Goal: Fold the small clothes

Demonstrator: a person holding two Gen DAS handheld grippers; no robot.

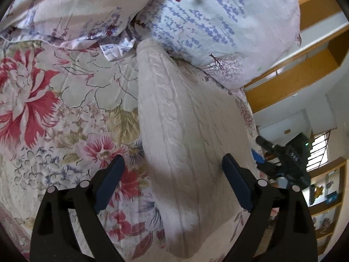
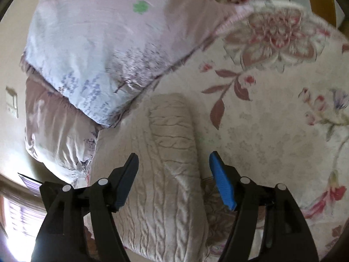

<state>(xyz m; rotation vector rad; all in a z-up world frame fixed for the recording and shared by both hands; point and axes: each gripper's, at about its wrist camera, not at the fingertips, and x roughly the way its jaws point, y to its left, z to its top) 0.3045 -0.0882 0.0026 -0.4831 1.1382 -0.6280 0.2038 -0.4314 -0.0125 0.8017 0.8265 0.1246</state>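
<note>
**Ana:** Left wrist view has the cream cable-knit garment (image 1: 185, 144) lying as a long narrow strip on the floral bedspread (image 1: 54, 109). Why does it run lengthwise like that?

**Ben:** My guess is that its sides are already folded in. The far end reaches up to the pillows (image 1: 207, 21), and the strip looks doubled along its left edge.

**Ana:** And the left gripper (image 1: 172, 181)?

**Ben:** Spread wide, holding nothing. Its dark blue pads straddle the strip near its close end, one over the bedspread and one over the knit's right part. I'd say it hangs there to line up a pinch on that end.

**Ana:** Right wrist view shows the same knit (image 2: 170, 174) from the other side?

**Ben:** Yes. The right gripper (image 2: 174, 181) is also parted and empty, jaws either side of the cable ribs, above the cloth. I can't tell whether either pad touches it.

**Ana:** So both sit over the near end for a reason.

**Ben:** Probably to lift that end together and carry it toward the pillow (image 2: 98, 54) end, halving the length. Taking one layer only would undo the side folds.
</note>
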